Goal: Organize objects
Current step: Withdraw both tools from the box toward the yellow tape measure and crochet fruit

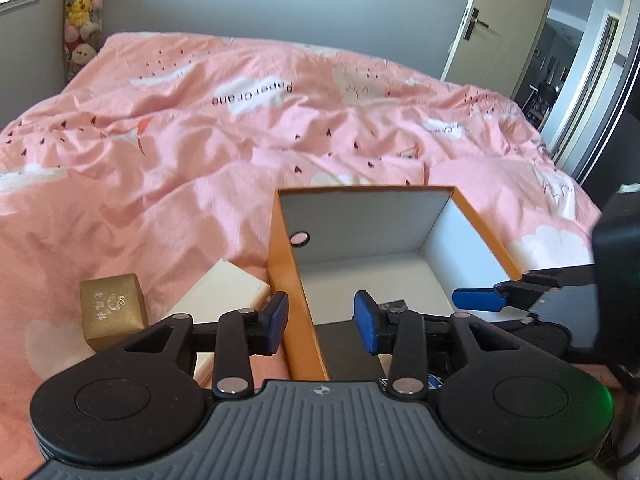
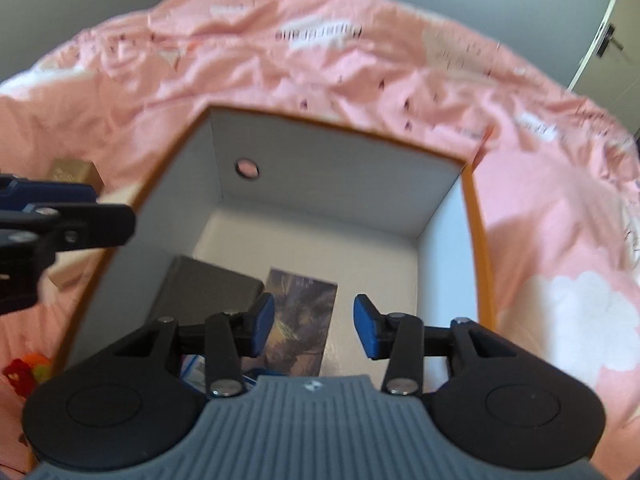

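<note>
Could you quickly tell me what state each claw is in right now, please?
Left claw: open, holding nothing, straddling the orange box wall.
Right claw: open, empty, above the box's inside.

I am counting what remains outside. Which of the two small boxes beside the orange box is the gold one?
The gold box with embossed characters, farther from the orange box. The cream box between them is plain and pale.

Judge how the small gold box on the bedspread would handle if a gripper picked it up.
The gold box looks stiff: its flat faces and sharp edges should suit a pinch. Its glossy skin may be a bit slippery. It rests on the soft, rumpled bedspread, leaning slightly, so a push would probably tip it rather than slide it.
</note>
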{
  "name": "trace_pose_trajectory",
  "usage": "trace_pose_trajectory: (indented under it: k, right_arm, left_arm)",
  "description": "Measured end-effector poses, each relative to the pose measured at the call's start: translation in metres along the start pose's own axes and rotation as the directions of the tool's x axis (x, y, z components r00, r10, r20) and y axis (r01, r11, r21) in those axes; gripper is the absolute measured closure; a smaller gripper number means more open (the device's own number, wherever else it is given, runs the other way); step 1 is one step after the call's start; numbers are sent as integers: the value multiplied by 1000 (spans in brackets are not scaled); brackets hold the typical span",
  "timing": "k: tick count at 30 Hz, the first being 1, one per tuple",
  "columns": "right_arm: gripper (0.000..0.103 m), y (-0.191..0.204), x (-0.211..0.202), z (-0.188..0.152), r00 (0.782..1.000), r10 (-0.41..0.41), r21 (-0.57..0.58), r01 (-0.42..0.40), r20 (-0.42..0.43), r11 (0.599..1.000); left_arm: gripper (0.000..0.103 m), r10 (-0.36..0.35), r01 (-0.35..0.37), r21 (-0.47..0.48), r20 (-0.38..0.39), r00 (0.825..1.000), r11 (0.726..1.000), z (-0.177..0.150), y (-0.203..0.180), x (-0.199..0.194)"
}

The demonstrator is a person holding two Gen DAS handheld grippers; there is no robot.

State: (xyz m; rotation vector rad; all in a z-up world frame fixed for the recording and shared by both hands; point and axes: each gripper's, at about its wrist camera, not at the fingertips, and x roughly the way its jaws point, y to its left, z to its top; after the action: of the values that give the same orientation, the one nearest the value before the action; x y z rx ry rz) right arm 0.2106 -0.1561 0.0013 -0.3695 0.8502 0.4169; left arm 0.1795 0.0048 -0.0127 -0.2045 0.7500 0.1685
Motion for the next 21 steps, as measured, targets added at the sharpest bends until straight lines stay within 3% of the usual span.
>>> trace_pose_trajectory:
  k: [4,10,12,16,21]
  right_arm:
    - [50,13,-35,-7,993,19,30,-22,114,999]
    - [46,47,-76,-21,965,26,13,-30,262,999]
    - [40,56,-85,-26,959,45,15,-51,278,999]
    - [40,74,-102,-35,952,90,2,-94,293,996]
    - [41,96,-109,-43,941,202,-50,-196,272,979]
  left_arm:
    - [54,-4,4,-6,43,999,1000,0,1,-22]
    - [54,11,-12,29,62,998,999,-11,7,-51]
    - [54,8,-10,27,50,999,1000,-17,13,-58]
    - [53,9,-9,-7,25,1000,1000,-29,33,-71]
    - [54,8,-13,-70,-68,998,997,-41,66,-81]
